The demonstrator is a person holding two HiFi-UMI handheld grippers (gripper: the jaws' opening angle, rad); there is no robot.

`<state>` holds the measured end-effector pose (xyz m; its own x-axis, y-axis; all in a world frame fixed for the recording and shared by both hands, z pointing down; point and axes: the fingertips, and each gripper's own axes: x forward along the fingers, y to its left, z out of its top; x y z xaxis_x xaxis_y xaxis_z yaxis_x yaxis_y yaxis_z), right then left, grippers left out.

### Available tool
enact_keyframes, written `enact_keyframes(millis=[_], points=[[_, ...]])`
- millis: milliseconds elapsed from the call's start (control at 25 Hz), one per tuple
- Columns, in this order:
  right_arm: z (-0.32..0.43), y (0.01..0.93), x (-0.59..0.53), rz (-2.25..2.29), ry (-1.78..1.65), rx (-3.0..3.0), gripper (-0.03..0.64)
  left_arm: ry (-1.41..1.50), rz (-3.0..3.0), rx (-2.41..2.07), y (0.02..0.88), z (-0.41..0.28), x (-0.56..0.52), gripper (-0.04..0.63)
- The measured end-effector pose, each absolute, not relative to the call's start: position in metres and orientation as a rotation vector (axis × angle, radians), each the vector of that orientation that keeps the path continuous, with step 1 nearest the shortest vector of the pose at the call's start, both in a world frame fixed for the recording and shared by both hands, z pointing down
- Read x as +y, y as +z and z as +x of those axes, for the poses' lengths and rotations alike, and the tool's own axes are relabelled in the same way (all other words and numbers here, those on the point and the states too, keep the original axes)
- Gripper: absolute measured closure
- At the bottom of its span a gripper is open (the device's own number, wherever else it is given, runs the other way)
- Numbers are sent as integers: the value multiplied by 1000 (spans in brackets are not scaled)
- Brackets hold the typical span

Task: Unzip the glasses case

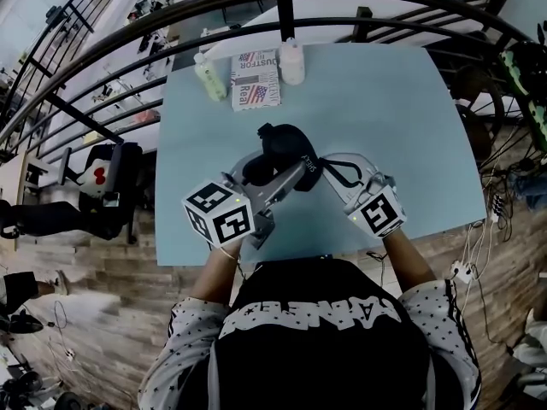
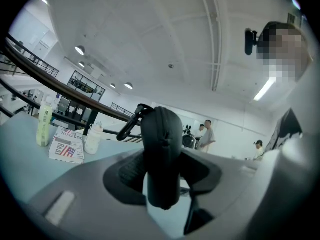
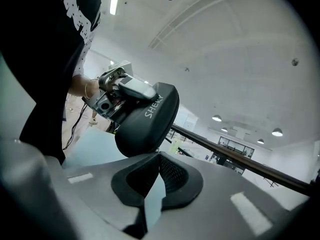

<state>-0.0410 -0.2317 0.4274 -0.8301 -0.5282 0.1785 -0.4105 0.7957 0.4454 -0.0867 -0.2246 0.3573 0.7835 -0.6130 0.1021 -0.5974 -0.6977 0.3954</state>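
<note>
Atop glasses case [image 2: 161, 154], unseen from right: carabiner [image 2: 131, 125]

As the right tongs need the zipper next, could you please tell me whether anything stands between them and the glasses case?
Nothing visible does. The glasses case, clamped in the left tongs, sits directly at the tips of the closed right tongs; the bottles and the printed packet stand far off across the table.

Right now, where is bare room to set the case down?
The right half of the table, past the white bottle, is bare. So is the left strip nearer than the green bottle. Crowded: the far edge around the printed packet, and around the glasses case.
</note>
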Motion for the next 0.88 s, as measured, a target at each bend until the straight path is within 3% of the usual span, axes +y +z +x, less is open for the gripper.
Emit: enact_keyframes(millis=[880], points=[[-42,393,-240,660,-744,-2657,609,32,2594,-867,372,-73,-216,595]])
